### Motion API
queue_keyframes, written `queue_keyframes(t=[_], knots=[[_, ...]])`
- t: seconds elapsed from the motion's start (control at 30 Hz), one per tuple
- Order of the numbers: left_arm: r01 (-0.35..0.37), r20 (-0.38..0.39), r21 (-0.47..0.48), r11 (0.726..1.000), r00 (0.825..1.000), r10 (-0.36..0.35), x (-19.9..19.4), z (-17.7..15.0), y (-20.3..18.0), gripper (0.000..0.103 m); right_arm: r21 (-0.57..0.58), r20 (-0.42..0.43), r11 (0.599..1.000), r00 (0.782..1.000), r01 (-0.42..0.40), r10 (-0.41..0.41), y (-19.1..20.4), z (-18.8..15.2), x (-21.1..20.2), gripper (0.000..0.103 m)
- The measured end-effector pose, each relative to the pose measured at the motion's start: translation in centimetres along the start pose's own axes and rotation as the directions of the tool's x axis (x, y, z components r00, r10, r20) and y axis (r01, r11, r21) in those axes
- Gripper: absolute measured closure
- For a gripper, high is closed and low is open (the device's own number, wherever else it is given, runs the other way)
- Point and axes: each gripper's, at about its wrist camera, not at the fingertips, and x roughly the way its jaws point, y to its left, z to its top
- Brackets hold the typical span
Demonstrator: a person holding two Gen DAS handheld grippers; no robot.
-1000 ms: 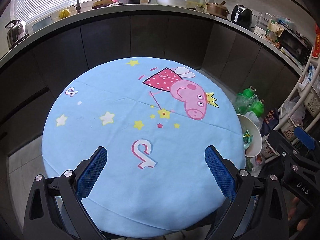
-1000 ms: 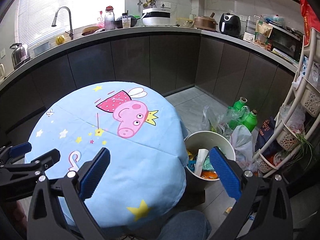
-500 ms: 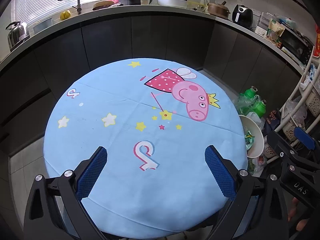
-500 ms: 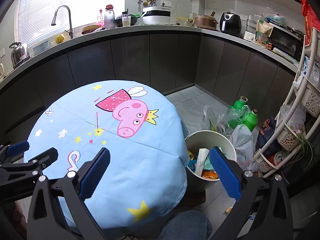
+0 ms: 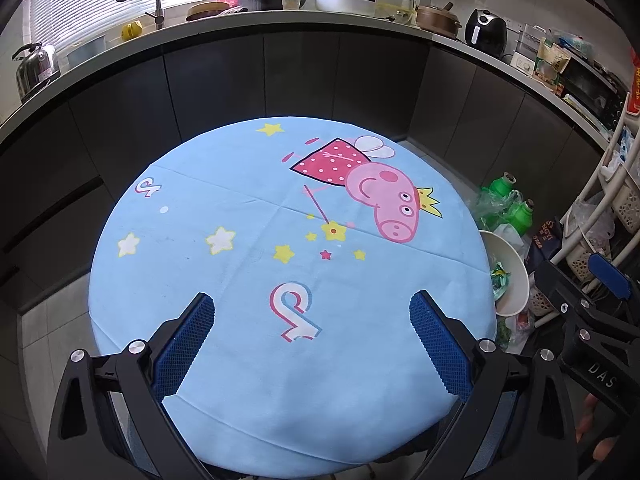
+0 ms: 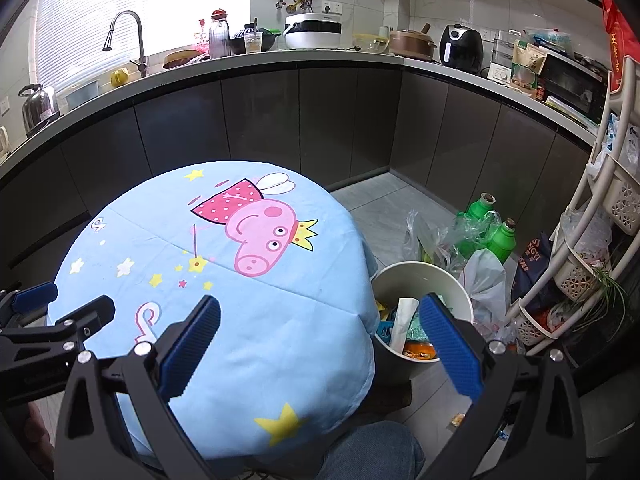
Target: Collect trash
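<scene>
A round table with a light blue cartoon-pig cloth (image 5: 248,272) fills the left wrist view; it also shows in the right wrist view (image 6: 224,304). I see no loose trash on the cloth. A white trash bin (image 6: 420,280) holding wrappers and paper stands on the floor right of the table; its rim shows in the left wrist view (image 5: 514,276). My left gripper (image 5: 312,344) is open and empty above the table's near edge. My right gripper (image 6: 320,344) is open and empty, between the table's right edge and the bin.
Green bottles and plastic bags (image 6: 480,232) lie on the floor behind the bin. A white storage rack (image 6: 600,208) stands at the far right. A dark curved kitchen counter (image 5: 280,36) with appliances runs behind the table. A small wrapper (image 6: 456,420) lies on the floor.
Both grippers have drawn back and slightly up, so the table looks a little farther away. Both stay open and empty.
</scene>
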Motion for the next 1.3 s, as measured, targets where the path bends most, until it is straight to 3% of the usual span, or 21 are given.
queue_keyframes(t=[1.3], knots=[[-0.012, 0.008, 0.01, 1.0, 1.0, 0.012, -0.23, 0.07, 0.0, 0.009, 0.003, 0.0, 1.0, 1.0, -0.001, 0.001, -0.18, 0.13, 0.18, 0.003]])
